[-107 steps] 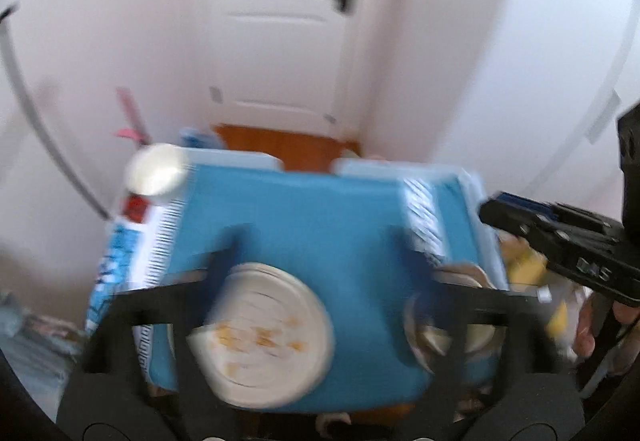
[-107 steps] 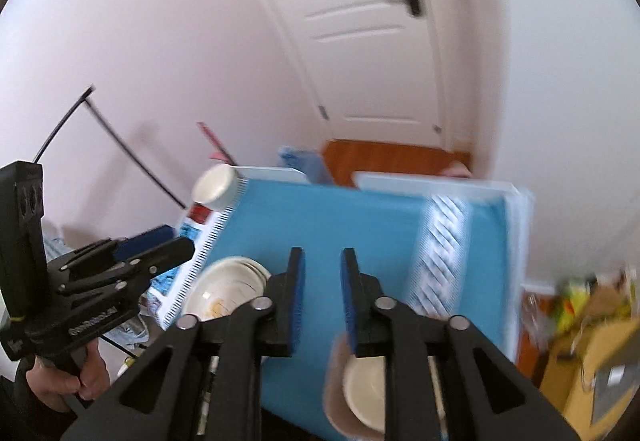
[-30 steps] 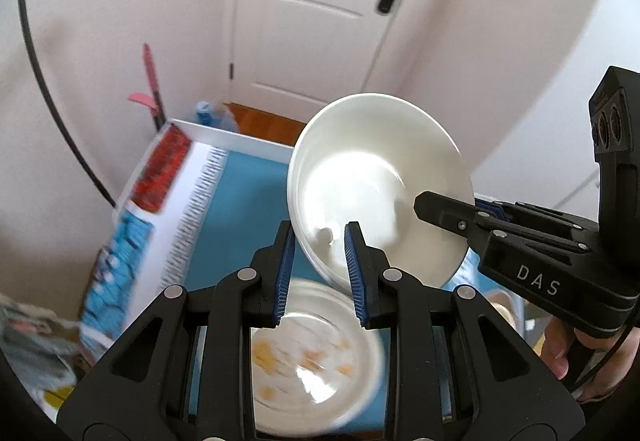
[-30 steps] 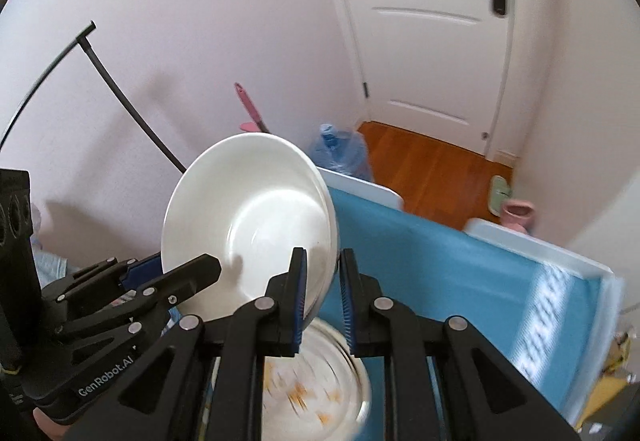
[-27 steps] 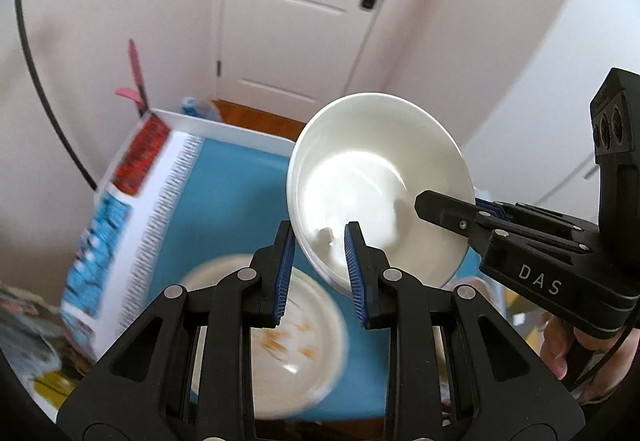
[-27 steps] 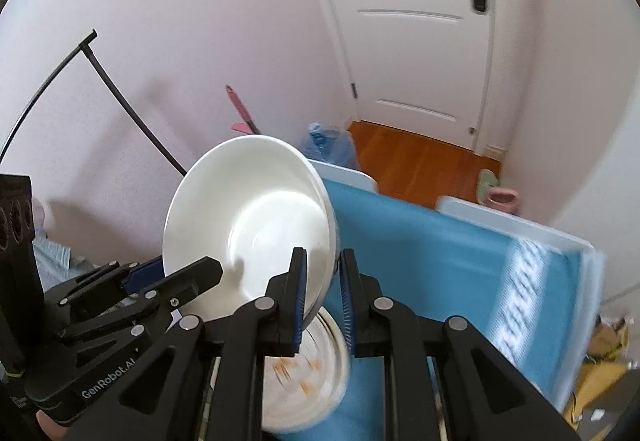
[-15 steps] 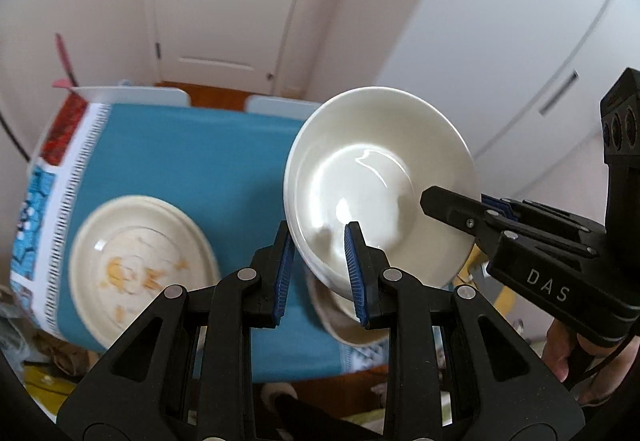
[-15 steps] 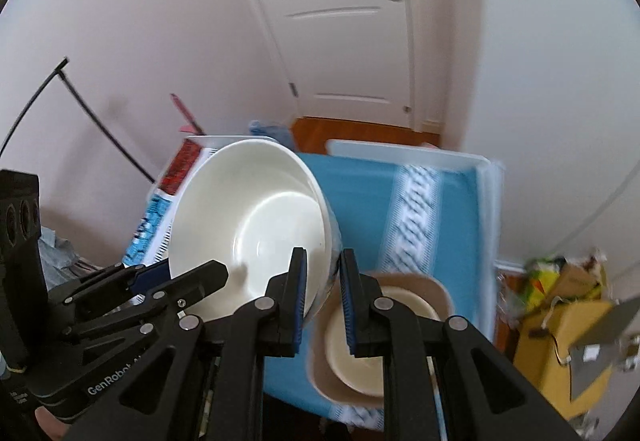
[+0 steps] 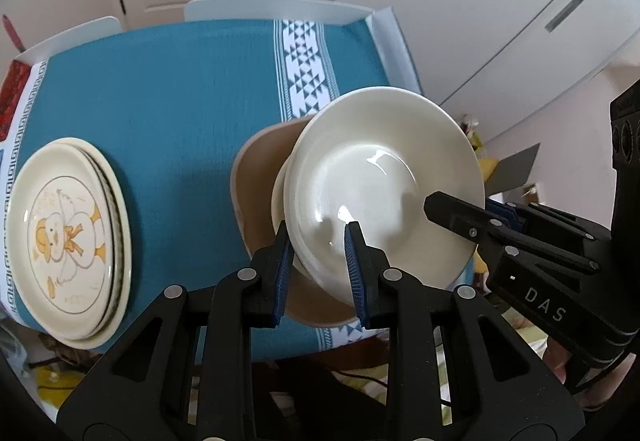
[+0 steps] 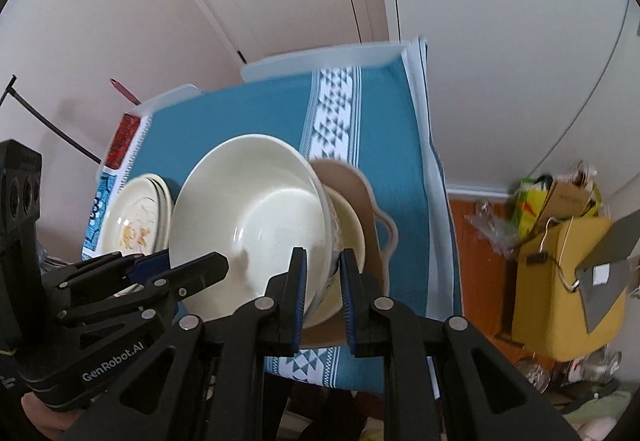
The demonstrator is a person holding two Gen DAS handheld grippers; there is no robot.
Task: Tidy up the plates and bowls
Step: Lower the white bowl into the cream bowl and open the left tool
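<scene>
White bowl [image 9: 384,181] rim clamped in both left gripper [image 9: 318,265] and right gripper [image 10: 322,293] jaws; duck plate [image 9: 64,237] design legible in left view only.

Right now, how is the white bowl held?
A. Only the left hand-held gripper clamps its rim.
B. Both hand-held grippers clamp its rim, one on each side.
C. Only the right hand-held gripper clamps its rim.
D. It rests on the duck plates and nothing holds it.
B: the left hand-held gripper and the right hand-held gripper each pinch the rim of the white bowl on opposite sides.
</scene>
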